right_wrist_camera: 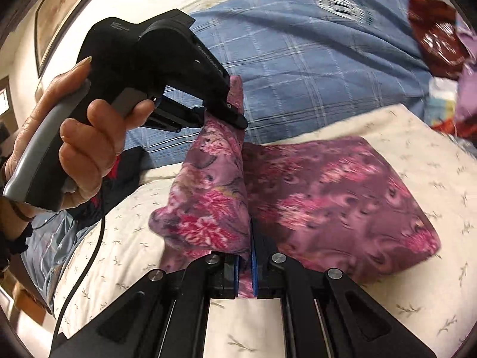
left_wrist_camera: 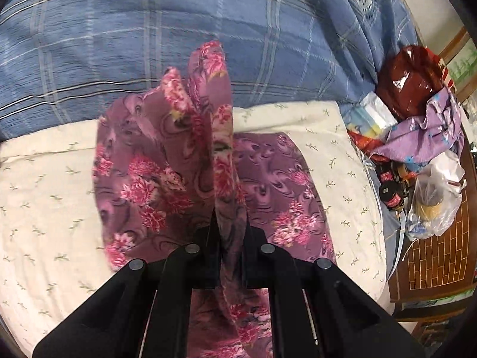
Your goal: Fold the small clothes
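A purple garment with pink flowers (left_wrist_camera: 155, 179) lies partly on a cream sheet (left_wrist_camera: 44, 197). My left gripper (left_wrist_camera: 229, 217) is shut on a bunched edge of it and lifts that edge off the bed. In the right wrist view the same garment (right_wrist_camera: 328, 197) spreads to the right. My right gripper (right_wrist_camera: 246, 256) is shut on another edge, with cloth pinched between its blue pads. The left gripper (right_wrist_camera: 235, 113) shows there too, held in a hand (right_wrist_camera: 89, 137), clamped on the upper end of the raised fold.
A blue plaid blanket (left_wrist_camera: 179, 29) lies behind the sheet. At the right are a dark red bag (left_wrist_camera: 411, 80), a lilac cloth (left_wrist_camera: 423, 131), a clear plastic bag (left_wrist_camera: 438, 197) and a wooden nightstand (left_wrist_camera: 432, 268). A dark garment (right_wrist_camera: 119, 179) lies at the left.
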A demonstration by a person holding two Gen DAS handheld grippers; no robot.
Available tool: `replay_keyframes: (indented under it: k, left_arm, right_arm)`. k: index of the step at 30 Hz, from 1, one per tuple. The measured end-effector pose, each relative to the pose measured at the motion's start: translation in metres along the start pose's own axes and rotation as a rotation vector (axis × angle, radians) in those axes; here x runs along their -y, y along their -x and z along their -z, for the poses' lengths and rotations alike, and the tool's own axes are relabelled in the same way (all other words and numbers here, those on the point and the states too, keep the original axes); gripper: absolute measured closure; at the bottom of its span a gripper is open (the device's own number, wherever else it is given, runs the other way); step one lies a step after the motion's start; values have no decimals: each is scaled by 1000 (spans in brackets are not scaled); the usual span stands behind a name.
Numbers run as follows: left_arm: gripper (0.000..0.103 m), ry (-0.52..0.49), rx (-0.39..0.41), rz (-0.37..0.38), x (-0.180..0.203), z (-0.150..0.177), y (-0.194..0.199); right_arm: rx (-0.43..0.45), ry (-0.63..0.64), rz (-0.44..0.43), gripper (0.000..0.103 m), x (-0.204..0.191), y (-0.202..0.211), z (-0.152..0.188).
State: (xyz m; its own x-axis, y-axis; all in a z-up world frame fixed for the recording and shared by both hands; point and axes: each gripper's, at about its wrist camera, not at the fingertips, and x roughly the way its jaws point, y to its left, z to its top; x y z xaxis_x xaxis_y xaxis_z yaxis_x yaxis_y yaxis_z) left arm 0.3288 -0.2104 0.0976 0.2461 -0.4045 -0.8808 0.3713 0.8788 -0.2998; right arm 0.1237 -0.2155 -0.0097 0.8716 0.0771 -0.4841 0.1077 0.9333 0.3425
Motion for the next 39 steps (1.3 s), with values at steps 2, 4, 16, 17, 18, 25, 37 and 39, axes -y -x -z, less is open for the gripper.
replay_keyframes:
  k: [2, 4, 16, 17, 18, 25, 37, 39]
  left_arm:
    - [96, -7, -9, -6, 11, -2, -7]
    - [96, -16, -17, -13, 24, -4, -15]
    - [96, -65, -100, -43, 89, -6, -73]
    - [96, -74, -106, -54, 94, -6, -78]
    - [96, -80, -112, -67, 96, -7, -82]
    - [84, -70, -131, -77, 106, -10, -96]
    - [41, 43, 51, 25, 19, -12, 10]
    - [41, 97, 76, 20, -18, -5, 22]
  right_arm:
    - [7, -29, -2, 98, 10, 4, 1]
    - [18, -62, -3, 98, 21, 9, 1]
    - [50, -294, -13, 98, 98, 28, 6]
    - [53, -313, -15, 98, 105, 30, 7]
    - [53, -342, -21, 98, 113, 31, 8]
    - [51, -472, -64, 97, 141, 32, 21]
    - [124, -582, -57, 77, 183, 75, -7]
    - [106, -532, -90, 68, 185, 64, -36]
